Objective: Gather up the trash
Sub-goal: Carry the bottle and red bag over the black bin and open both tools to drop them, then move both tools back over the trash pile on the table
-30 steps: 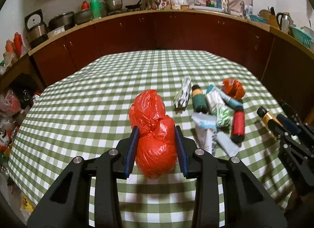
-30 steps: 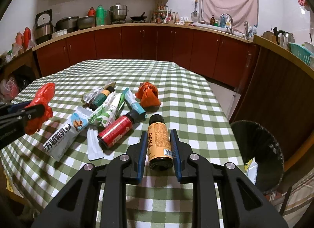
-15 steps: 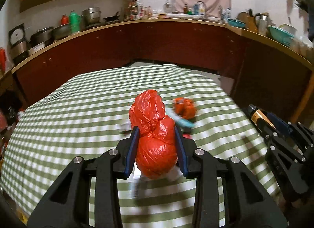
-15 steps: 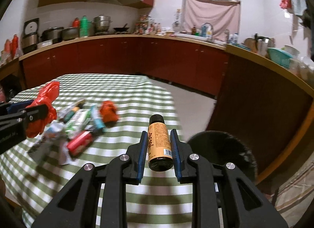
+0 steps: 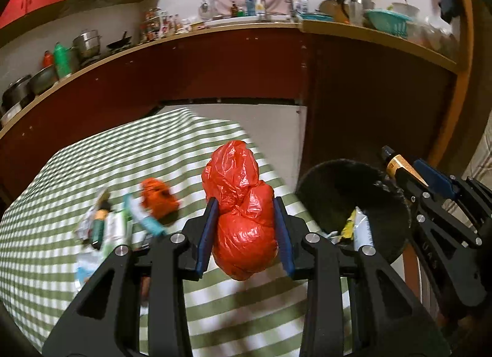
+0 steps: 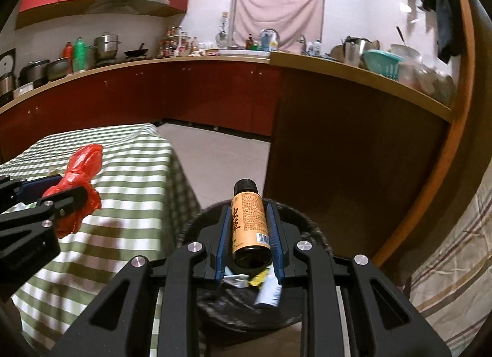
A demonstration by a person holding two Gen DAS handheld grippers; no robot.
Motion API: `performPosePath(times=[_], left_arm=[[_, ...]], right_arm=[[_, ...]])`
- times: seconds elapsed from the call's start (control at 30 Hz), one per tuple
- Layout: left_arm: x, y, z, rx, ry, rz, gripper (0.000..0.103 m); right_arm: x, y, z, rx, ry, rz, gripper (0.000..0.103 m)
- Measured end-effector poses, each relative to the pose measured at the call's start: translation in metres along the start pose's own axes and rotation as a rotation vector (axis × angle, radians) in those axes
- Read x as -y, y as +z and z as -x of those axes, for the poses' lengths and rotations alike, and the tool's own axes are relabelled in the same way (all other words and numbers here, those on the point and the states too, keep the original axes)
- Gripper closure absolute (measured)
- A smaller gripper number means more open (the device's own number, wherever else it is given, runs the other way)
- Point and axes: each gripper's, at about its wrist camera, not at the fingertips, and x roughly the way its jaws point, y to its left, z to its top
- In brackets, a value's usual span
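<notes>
- Gripping a knotted red plastic bag (image 5: 244, 218) in the left tool (image 5: 245, 235), above the checkered surface (image 5: 55, 203) edge.
- Clamping an orange-labelled bottle (image 6: 249, 221) in the right tool (image 6: 249, 243), over the black trash bin (image 6: 310, 234).

Both grippers have swung toward 3 o'clock, off the table: the bottle (image 6: 249, 221) now hangs over the bin (image 6: 310, 231), with the red bag (image 5: 243, 218) nearing the table's edge.

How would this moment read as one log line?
left tongs: shut on red bag | right tongs: shut on orange bottle, above bin
</notes>
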Motion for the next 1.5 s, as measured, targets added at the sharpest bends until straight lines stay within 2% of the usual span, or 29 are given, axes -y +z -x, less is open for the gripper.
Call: performPosePath(times=[0.3,0.6,0.9,0.97,1.03,1.17,1.33,1.5], left_arm=[[0.054,0.007,-0.04,-0.043,-0.022,-0.066,0.068],[0.082,0.012,-0.066,-0.087,-0.021,-0.101,0.068],[0.092,0.014,-0.084,-0.146,-0.014,-0.112,0.066],[0.093,0.015,-0.084,-0.145,-0.01,-0.113,0.064],[0.094,0.015,-0.085,-0.145,-0.009,-0.114,0.056],[0.094,0.015,-0.086,-0.149,-0.002,-0.109,0.054],[0.091,0.015,-0.084,-0.146,-0.007,-0.101,0.045],[0.087,0.015,-0.082,-0.137,-0.006,-0.09,0.045]], right_arm=[[0.034,-0.011,-0.022,-0.028,-0.012,-0.042,0.079],[0.052,-0.015,-0.041,-0.042,-0.01,-0.067,0.079],[0.058,-0.018,-0.055,-0.056,-0.001,-0.081,0.078],[0.06,-0.019,-0.059,-0.071,0.011,-0.089,0.078],[0.063,-0.019,-0.061,-0.074,0.009,-0.098,0.078],[0.066,-0.02,-0.062,-0.079,0.005,-0.108,0.073],[0.069,-0.02,-0.059,-0.076,-0.004,-0.119,0.073],[0.07,-0.021,-0.057,-0.081,-0.006,-0.133,0.072]])
